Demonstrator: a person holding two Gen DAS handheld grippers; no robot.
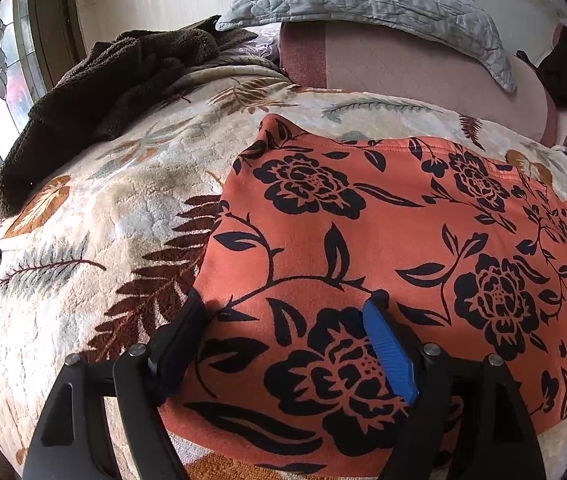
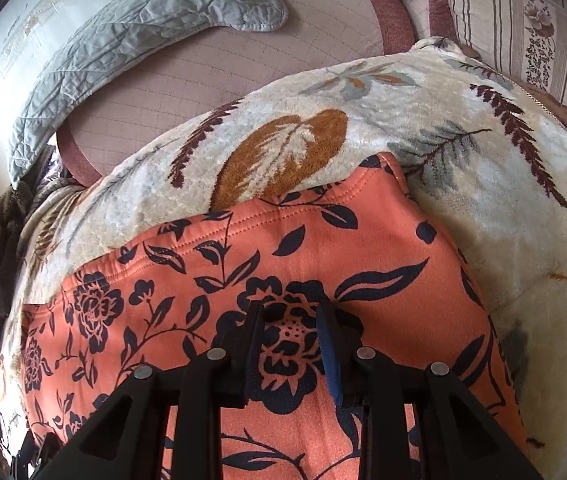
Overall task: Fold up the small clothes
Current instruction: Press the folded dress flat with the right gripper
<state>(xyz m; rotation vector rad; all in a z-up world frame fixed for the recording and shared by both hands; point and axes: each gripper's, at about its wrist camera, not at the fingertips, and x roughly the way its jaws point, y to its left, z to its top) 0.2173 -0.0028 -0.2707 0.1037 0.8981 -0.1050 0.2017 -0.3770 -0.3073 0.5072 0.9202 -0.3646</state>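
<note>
An orange garment with a black flower print lies spread flat on a cream leaf-patterned blanket that covers the bed. Its stitched hem runs along the far edge, and in the left wrist view its left edge sits beside a dark brown fern in the blanket pattern.

The left gripper hovers over the near left part of the garment with its jaws wide apart. The left finger stands at the cloth's left edge and the blue-padded right finger is over a black flower. No cloth is pinched between them.

The right gripper is over the garment farther right, its jaws partly open with a narrow gap. The flat print shows through the gap and nothing is clamped. Its tip also shows at the right edge of the left wrist view.

A dark brown fuzzy throw lies crumpled at the far left of the blanket. Beyond the blanket lie a pink quilted cover and a grey quilted pillow. A striped pillow sits at the far right.
</note>
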